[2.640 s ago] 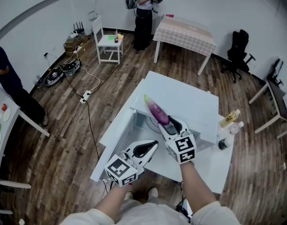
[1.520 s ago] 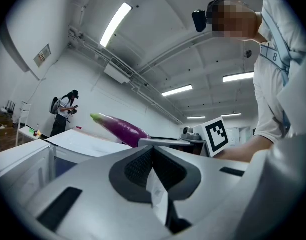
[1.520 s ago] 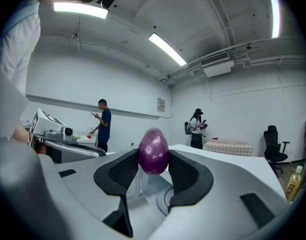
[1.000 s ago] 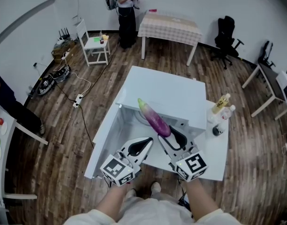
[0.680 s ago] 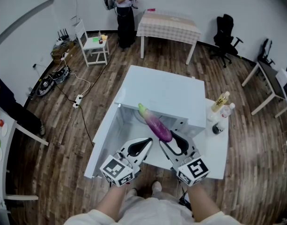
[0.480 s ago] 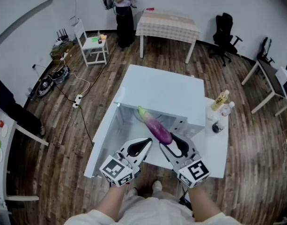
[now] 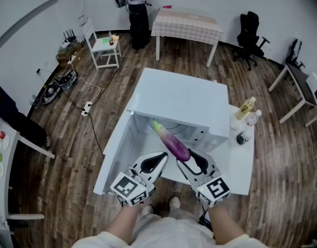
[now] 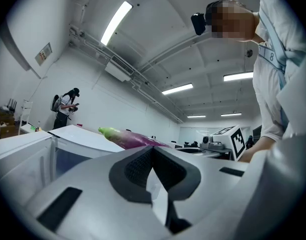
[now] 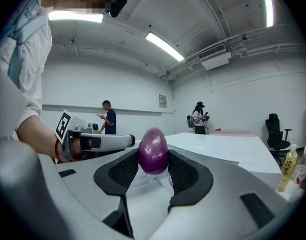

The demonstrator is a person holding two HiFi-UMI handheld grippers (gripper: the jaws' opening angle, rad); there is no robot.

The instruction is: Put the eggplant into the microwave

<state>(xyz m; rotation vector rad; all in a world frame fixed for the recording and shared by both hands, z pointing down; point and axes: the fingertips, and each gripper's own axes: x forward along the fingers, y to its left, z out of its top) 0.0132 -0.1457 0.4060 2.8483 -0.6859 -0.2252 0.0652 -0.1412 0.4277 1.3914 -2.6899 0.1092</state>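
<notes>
The right gripper (image 7: 187, 157) has its jaws clamped on the purple butt end of the eggplant (image 7: 170, 140). In the right gripper view the dark pads press it from both sides, the rounded purple end (image 9: 153, 150) bulging up between them. The eggplant slants away from the person. Its green stem tip sits right at the mouth of the white microwave (image 7: 181, 99), just under the front edge of the top, and the rest of it is out in front of the opening. The microwave door (image 7: 116, 151) stands swung open on the left.

The left gripper (image 7: 161, 159) sits just beside the right one, in front of the opening, with its jaws closed together and nothing between them. Its own view shows the two dark pads meeting at a seam (image 8: 152, 156), with the eggplant (image 8: 127, 137) passing beyond.

The microwave stands on a white table (image 7: 235, 170). At its right end are a yellow bottle (image 7: 245, 109) and a clear bottle (image 7: 253, 120). Across the room, a person with a backpack (image 7: 135, 5) stands by a table with a checked cloth (image 7: 187, 25).
</notes>
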